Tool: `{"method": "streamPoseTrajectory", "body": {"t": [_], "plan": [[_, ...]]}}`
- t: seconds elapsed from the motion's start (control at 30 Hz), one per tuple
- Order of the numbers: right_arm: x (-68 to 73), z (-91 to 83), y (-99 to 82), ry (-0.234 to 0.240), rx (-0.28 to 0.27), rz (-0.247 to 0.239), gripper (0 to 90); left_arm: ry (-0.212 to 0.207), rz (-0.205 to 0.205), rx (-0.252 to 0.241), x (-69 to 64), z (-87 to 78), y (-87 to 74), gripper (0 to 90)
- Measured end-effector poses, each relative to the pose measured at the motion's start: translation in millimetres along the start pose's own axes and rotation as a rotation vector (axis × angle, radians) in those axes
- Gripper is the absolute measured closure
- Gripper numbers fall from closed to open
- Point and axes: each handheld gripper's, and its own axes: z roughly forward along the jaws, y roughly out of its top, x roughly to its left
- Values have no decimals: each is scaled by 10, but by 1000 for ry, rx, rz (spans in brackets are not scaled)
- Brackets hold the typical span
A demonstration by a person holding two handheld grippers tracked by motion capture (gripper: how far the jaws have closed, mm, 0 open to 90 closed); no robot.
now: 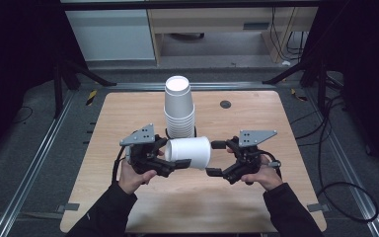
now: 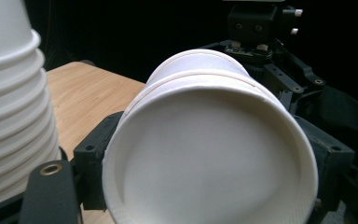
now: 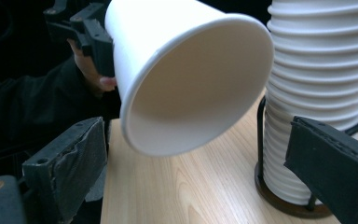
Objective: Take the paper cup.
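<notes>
A white paper cup (image 1: 191, 152) lies sideways in the air over the wooden table (image 1: 256, 118). My left gripper (image 1: 170, 155) is shut on its base end, and the recessed bottom faces the left gripper view (image 2: 214, 163). The cup's open mouth (image 3: 191, 84) points at my right gripper (image 1: 216, 158), which stands open just off the rim with its pads (image 3: 74, 158) clear of the cup. Behind the cup, a tall stack of upturned white cups (image 1: 179, 108) stands on a dark wire holder (image 3: 284, 198).
The stack (image 2: 9, 102) sits close beside the left gripper's jaws, and its holder stands by the right gripper's right jaw. A small dark round insert (image 1: 225, 104) is set in the table's far part. Metal floor rails (image 1: 39, 148) and cables (image 1: 345, 197) lie around the table.
</notes>
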Motion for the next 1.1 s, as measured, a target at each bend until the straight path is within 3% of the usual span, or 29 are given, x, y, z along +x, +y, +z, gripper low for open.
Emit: {"method": "streamPoseTrajectory", "body": {"t": [0.37,1.1], "plan": [[17,1,36,79,-44,12,48,-43,18,-14,-65,46,38,215],[57,45,69,128,-73,-25,48,-122,44,-52,-148,148,79,215]]}}
